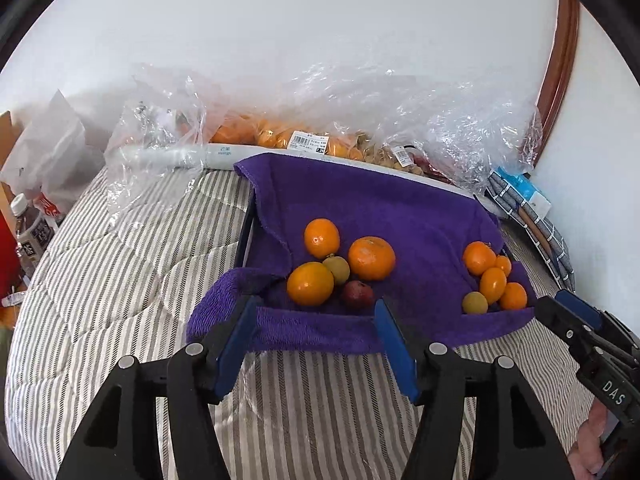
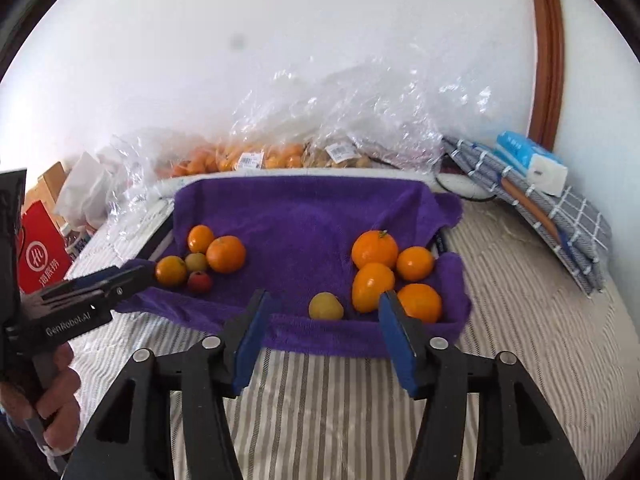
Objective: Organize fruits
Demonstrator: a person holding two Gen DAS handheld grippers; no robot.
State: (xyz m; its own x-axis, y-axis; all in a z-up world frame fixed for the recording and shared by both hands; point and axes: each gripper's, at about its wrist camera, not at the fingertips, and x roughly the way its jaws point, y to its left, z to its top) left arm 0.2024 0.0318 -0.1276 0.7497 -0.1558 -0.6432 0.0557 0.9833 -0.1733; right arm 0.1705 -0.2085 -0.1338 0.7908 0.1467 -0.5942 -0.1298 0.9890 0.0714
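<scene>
The left gripper [image 1: 316, 320] is nearest the lens, its jaws parted to a middling width with nothing between them, poised over the near hem of the purple towel [image 1: 372, 208]. The right gripper [image 2: 324, 314] stands the same way, jaws apart and empty, just short of the towel's right end. No earlier view is available, so only the present gap is reported. The towel lines a shallow tray on the striped bed [image 1: 120, 260]; its raised folds appear to serve as a lip that keeps round fruit from rolling off. The fruit lies in two groups, well apart: a left cluster [image 1: 340, 264] of three oranges, a pale yellow fruit and a small dark red one, touching; and a right cluster [image 2: 388, 276] of oranges, with a yellow fruit [image 2: 326, 306] just beside it. The split suggests sorting under way, though both groups remain mixed. Bagged fruit [image 2: 248, 158] sits behind the tray against the wall, probably the supply.
</scene>
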